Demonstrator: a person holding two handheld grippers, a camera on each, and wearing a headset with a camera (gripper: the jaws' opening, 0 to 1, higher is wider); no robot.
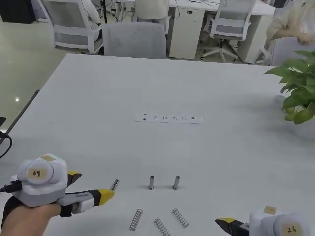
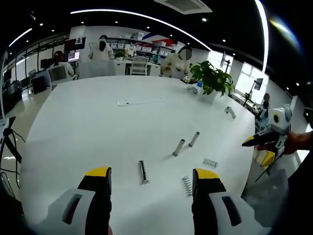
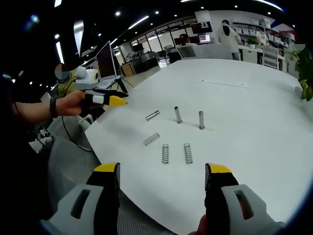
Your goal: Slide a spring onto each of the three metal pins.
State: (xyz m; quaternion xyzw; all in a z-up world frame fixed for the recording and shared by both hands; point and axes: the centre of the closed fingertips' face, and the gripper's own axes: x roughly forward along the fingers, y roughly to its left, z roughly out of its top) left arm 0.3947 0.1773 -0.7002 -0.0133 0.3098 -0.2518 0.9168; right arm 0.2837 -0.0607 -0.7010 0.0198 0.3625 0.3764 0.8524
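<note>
The left gripper (image 2: 152,174) is held with its jaws spread wide and nothing gripped. One metal pin (image 2: 142,172) is seen lying on the white table (image 1: 147,88) just ahead, between them. Two other pins (image 1: 151,182) stand upright nearby. Three springs (image 3: 165,153) lie before the right gripper (image 3: 162,168), likewise spread and empty.

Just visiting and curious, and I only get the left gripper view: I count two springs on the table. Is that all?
Observer: No. The right gripper view shows three springs, side by side.
Visitor: Do the metal pins all stand up?
Observer: Two stand upright; the third pin lies on its side.
Visitor: Is the right gripper holding anything?
Observer: No. Its own view shows its jaws open, nothing between them.
</note>
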